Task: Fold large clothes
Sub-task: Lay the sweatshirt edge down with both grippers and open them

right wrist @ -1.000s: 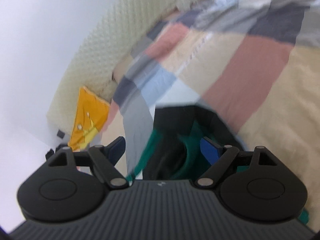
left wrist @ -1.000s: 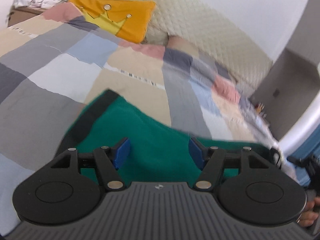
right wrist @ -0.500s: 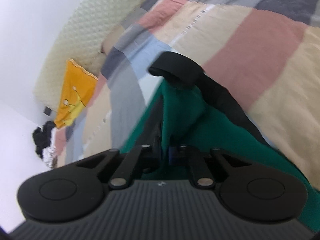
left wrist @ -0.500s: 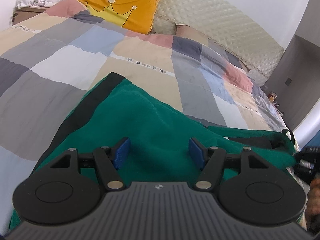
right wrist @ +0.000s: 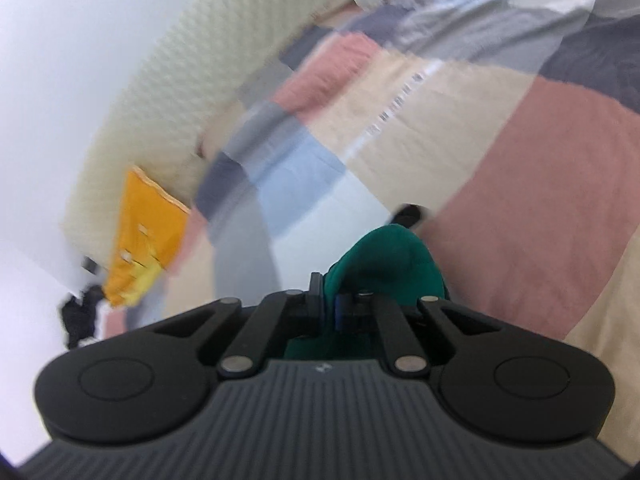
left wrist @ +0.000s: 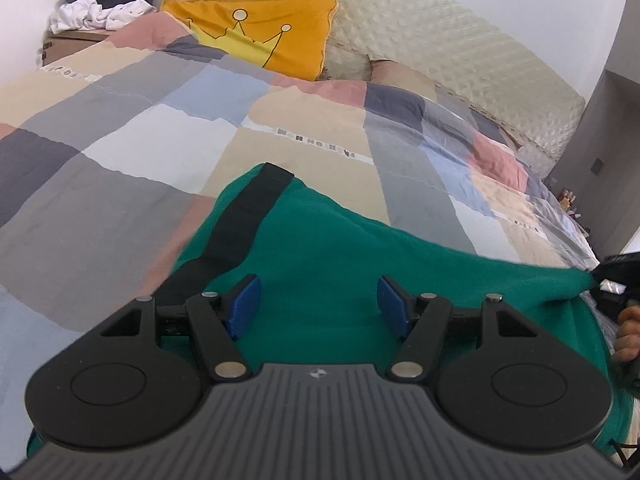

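A large green garment (left wrist: pixel 340 256) with a black side stripe (left wrist: pixel 236 232) lies on the patchwork bedspread (left wrist: pixel 120 148). My left gripper (left wrist: pixel 318 306) hovers over its middle, jaws open, blue pads clear of the cloth. At the right edge of the left wrist view my right gripper (left wrist: pixel 612 280), held by a hand (left wrist: pixel 628 332), pulls a corner of the garment. In the right wrist view the right gripper (right wrist: pixel 329 308) is shut on a bunched fold of the green garment (right wrist: pixel 384 264), lifted off the bed.
A yellow crown pillow (left wrist: pixel 260 28) leans on the quilted cream headboard (left wrist: pixel 440 40). A pile of black and white clothes (left wrist: pixel 100 4) sits on a stand at the far left. A grey door or cabinet (left wrist: pixel 600 136) stands at the right.
My right gripper closed on the green garment's edge and has pulled it up and sideways, stretching the cloth. The left gripper stayed open over the garment, tilting slightly.
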{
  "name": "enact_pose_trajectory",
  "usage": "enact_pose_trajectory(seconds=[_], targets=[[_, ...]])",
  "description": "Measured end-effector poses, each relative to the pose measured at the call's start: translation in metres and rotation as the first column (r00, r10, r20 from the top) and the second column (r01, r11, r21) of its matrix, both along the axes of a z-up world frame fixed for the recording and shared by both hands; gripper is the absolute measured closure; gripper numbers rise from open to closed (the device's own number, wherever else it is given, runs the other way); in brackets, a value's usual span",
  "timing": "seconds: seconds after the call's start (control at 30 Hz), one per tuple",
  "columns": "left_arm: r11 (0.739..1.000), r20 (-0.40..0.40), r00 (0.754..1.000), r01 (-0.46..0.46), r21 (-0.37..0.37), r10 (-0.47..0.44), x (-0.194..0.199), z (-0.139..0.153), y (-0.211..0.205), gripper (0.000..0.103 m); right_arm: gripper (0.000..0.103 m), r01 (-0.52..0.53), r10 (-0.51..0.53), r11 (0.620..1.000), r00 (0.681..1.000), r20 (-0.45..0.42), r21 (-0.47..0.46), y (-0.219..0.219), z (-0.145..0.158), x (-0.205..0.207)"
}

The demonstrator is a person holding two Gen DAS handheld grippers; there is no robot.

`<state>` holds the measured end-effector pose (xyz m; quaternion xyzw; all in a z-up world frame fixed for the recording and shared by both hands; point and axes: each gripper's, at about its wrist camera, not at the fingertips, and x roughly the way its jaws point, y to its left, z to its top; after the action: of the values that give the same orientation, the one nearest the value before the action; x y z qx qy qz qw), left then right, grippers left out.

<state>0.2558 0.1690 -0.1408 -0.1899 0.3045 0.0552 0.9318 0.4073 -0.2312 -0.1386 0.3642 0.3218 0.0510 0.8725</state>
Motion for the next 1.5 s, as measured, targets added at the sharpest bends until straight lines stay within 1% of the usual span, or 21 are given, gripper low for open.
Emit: enact_pose_trajectory(seconds=[0.1,0.17,0.27,0.37,0.43,0.47,0.5,0.53,0.57,0.6,0.63,0.73,0.87,1.0,1.13,1.17,1.23,1.3,1.37,1.43,1.5], targets=[[1.0,-0.012,1.0,-0.002,0.01,0.002,0.003,-0.002,0.001,0.033,0.096,-0.05,0.044,0.996,0.996,-0.081,-0.072,0.009,-0.022,0.011],[1.0,-0.02,1.0,-0.001,0.018,0.002,0.005,-0.004,0.0,0.033,0.095,-0.053,0.047,0.997,0.993,-0.11,-0.059,0.009,-0.032,0.011],[1.0,-0.023,1.0,0.002,0.026,-0.002,0.005,-0.005,-0.001,0.033,0.094,-0.051,0.047,0.998,0.992,-0.118,-0.035,0.007,-0.033,0.011],[1.0,-0.026,1.0,0.002,0.021,-0.002,0.004,-0.004,0.001,0.033,0.089,-0.076,0.07,0.996,0.991,-0.111,-0.053,0.01,-0.026,0.008],[1.0,-0.02,1.0,0.008,0.019,-0.007,0.003,-0.002,0.0,0.033,0.078,-0.085,0.078,0.994,0.991,-0.109,-0.063,0.011,-0.022,0.003],[1.0,-0.016,1.0,0.01,0.02,-0.01,0.002,-0.001,-0.001,0.033,0.068,-0.087,0.081,0.994,0.991,-0.104,-0.06,0.012,-0.019,0.001],[1.0,-0.012,1.0,0.013,0.021,-0.012,0.001,0.0,-0.001,0.033,0.054,-0.089,0.083,0.994,0.992,-0.097,-0.056,0.011,-0.016,0.001],[1.0,-0.006,1.0,0.014,0.023,-0.014,0.0,0.002,-0.002,0.033,0.047,-0.091,0.086,0.994,0.992,-0.087,-0.053,0.012,-0.012,-0.002],[1.0,0.001,1.0,0.016,0.025,-0.016,-0.001,0.004,-0.003,0.033,0.034,-0.096,0.092,0.994,0.993,-0.077,-0.048,0.014,-0.008,-0.006],[0.999,0.005,1.0,0.017,0.027,-0.017,-0.002,0.005,-0.003,0.033,0.03,-0.102,0.099,0.994,0.992,-0.074,-0.045,0.016,-0.003,-0.007],[0.999,0.009,1.0,0.018,0.027,-0.018,-0.003,0.006,-0.004,0.033,0.03,-0.114,0.111,0.993,0.992,-0.066,-0.042,0.019,0.002,-0.011],[0.999,0.016,1.0,0.023,0.028,-0.023,-0.006,0.008,-0.006,0.033,0.03,-0.165,0.164,0.983,0.986,-0.014,-0.075,0.034,0.023,-0.028],[0.999,0.024,0.999,0.034,0.025,-0.034,-0.007,0.01,-0.009,0.033,0.03,-0.236,0.247,0.953,0.969,0.031,-0.189,0.066,0.04,-0.048],[0.999,0.028,0.999,0.042,0.024,-0.043,-0.008,0.012,-0.012,0.033,0.03,-0.304,0.318,0.921,0.948,0.021,-0.244,0.095,0.033,-0.049],[0.998,0.019,0.998,0.053,0.019,-0.053,-0.008,0.01,-0.015,0.033,0.034,-0.328,0.336,0.901,0.942,-0.019,-0.284,0.117,0.018,-0.032],[0.998,0.015,0.998,0.055,0.019,-0.056,-0.008,0.009,-0.015,0.033,0.039,-0.326,0.333,0.895,0.942,-0.03,-0.304,0.123,0.015,-0.028],[0.998,0.008,0.998,0.062,0.02,-0.062,-0.008,0.006,-0.017,0.033,0.055,-0.327,0.327,0.872,0.943,-0.063,-0.365,0.135,0.009,-0.02],[0.997,0.005,0.998,0.069,0.023,-0.069,-0.008,0.004,-0.018,0.033,0.086,-0.332,0.327,0.862,0.942,-0.079,-0.382,0.143,0.002,-0.015],[0.997,0.006,0.998,0.07,0.027,-0.07,-0.009,0.003,-0.017,0.033,0.093,-0.324,0.329,0.865,0.943,-0.055,-0.383,0.146,0.003,-0.016],[0.997,0.01,0.997,0.07,0.015,-0.07,-0.009,0.003,-0.017,0.033,0.094,-0.299,0.336,0.857,0.942,0.014,-0.419,0.148,0.013,-0.022],[0.998,0.018,0.998,0.068,0.007,-0.068,-0.01,0.004,-0.015,0.033,0.094,-0.256,0.32,0.872,0.943,0.091,-0.417,0.144,0.028,-0.026]])
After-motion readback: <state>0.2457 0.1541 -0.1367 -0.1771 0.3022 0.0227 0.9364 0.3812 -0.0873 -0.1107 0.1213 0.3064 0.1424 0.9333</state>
